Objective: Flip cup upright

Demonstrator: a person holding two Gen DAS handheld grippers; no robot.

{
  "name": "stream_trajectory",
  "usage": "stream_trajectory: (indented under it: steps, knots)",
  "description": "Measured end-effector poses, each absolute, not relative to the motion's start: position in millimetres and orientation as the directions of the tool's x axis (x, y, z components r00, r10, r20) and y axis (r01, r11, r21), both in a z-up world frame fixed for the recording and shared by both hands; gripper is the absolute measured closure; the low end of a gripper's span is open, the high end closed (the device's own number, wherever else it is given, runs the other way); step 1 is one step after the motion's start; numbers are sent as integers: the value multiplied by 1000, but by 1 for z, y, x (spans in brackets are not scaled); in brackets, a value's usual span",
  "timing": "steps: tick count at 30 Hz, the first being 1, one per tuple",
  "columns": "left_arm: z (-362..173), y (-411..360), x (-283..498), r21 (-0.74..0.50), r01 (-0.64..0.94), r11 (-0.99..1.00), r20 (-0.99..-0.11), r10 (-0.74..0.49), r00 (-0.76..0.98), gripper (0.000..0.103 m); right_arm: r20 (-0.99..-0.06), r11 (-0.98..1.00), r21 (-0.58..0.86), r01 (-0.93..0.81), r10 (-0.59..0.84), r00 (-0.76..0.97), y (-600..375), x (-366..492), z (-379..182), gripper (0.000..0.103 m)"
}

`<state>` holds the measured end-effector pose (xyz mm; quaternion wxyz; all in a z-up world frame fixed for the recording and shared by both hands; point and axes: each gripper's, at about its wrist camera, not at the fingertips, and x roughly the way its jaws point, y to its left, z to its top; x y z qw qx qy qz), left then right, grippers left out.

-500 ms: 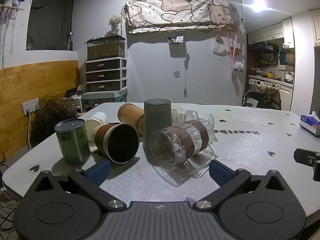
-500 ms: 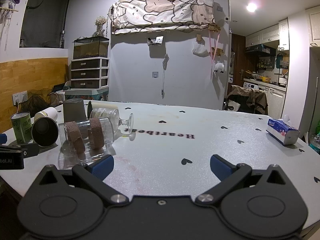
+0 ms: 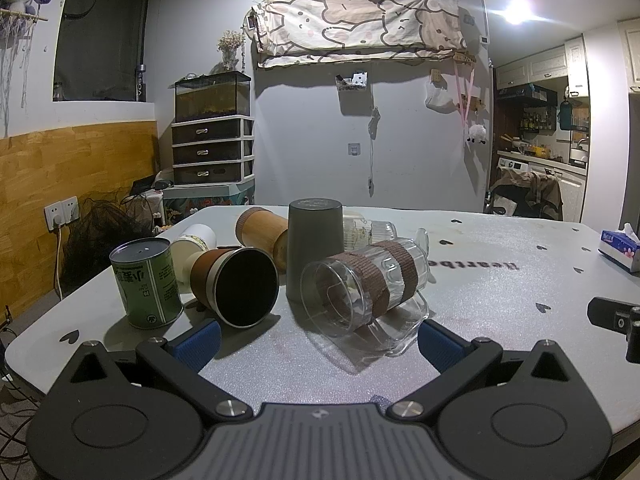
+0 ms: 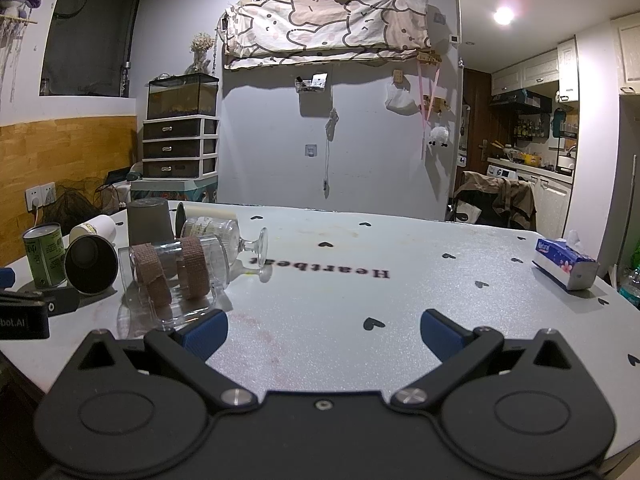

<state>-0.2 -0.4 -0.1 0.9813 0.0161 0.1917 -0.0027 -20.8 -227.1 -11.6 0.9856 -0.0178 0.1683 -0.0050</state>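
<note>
Your left gripper (image 3: 318, 338) (jaws wide, empty) sits just before the glass cup (image 3: 362, 286), lying sideways, mouth toward you; right gripper (image 4: 324, 332) also gapes empty.

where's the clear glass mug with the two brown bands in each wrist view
Left wrist view: the clear glass mug with two brown corrugated bands lies on its side at centre, just beyond the open left gripper, mouth toward the camera.
Right wrist view: the same mug lies at lower left, just past the right gripper's left fingertip.
Shared landmark: the upside-down dark grey cup stands just behind it.
</note>
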Motion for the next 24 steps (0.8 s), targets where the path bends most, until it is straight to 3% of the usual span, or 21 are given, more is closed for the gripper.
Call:
stream_trajectory:
  steps: [24]
  knots:
    - [3,-2,-2,31,11,999,-374,2,927,0,-328,999,-38,3,-15,945,-229,-22,-6,0]
